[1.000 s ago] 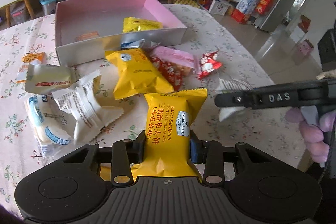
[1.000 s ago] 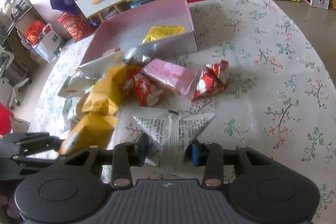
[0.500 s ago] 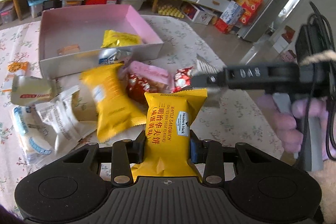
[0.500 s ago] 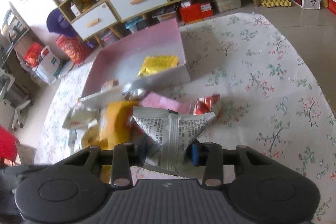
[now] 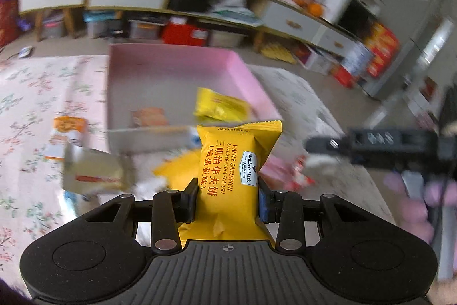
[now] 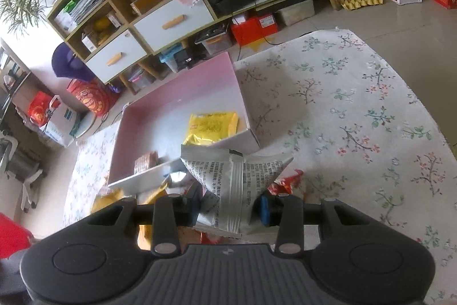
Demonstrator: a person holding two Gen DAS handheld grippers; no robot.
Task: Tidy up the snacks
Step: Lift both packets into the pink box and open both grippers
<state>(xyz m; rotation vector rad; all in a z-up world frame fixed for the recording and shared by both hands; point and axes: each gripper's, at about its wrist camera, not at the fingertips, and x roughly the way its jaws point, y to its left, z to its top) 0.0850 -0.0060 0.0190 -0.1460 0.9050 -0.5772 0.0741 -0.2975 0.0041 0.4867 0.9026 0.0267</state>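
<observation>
My left gripper (image 5: 228, 203) is shut on a yellow waffle sandwich packet (image 5: 232, 167), held up above the table in front of the pink box (image 5: 168, 62). My right gripper (image 6: 230, 209) is shut on a white printed snack packet (image 6: 231, 179), held just short of the pink box's (image 6: 182, 102) near wall. The right gripper (image 5: 371, 143) also shows at the right of the left wrist view. Inside the box lie a yellow packet (image 6: 212, 127) and a small brown snack (image 6: 145, 160).
Loose snacks lie on the floral tablecloth (image 6: 357, 116) in front of the box: a yellow packet (image 5: 177, 167), a white packet (image 5: 94, 175), red wrappers (image 6: 287, 180), an orange packet (image 5: 68, 130). Shelves and drawers (image 6: 171, 19) stand behind the table.
Both grippers have lifted with their packets and moved forward toward the pink box. The left wrist view is now blurred from motion.
</observation>
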